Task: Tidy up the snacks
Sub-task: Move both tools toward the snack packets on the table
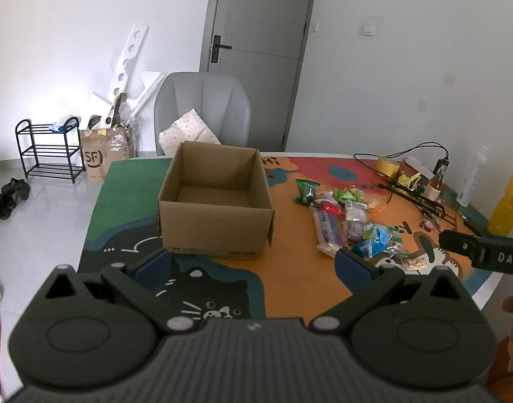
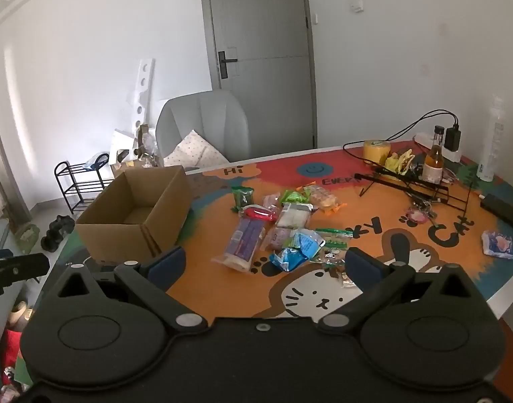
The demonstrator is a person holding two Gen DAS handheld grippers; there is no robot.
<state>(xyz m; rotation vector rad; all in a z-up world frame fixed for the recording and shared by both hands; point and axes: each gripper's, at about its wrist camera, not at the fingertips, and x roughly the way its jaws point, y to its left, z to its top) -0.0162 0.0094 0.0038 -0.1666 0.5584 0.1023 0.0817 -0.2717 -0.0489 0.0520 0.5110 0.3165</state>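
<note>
- Left gripper: fingers spread wide, nothing between them; it hovered above the near edge of the table, with the box just ahead and slightly left of its centre line.
- Right gripper: likewise spread and empty; it hovered over the near edge, with the snack pile directly ahead.
- Box: open-topped cardboard, upright, apparently empty so far as its interior showed; it stood on the left part of the table.
- Snack pile: a loose scatter of small packets lying right of the box and apart from it; none was inside the box.
- Purple pack: the longest item, flat on the side of the pile facing the box, its long axis running roughly away from the right gripper, tilted slightly.
- Blue packet: crumpled, at the edge of the pile farthest from the box's back wall, the item closest to the right gripper.
- Governing relation: the pile lay ahead of the right gripper and to the right of the left one, so the right hand appeared better placed to pick, and the left to steady the box.
- Bottle and cables: far right of the box, beyond the pile, not part of the task.
</note>
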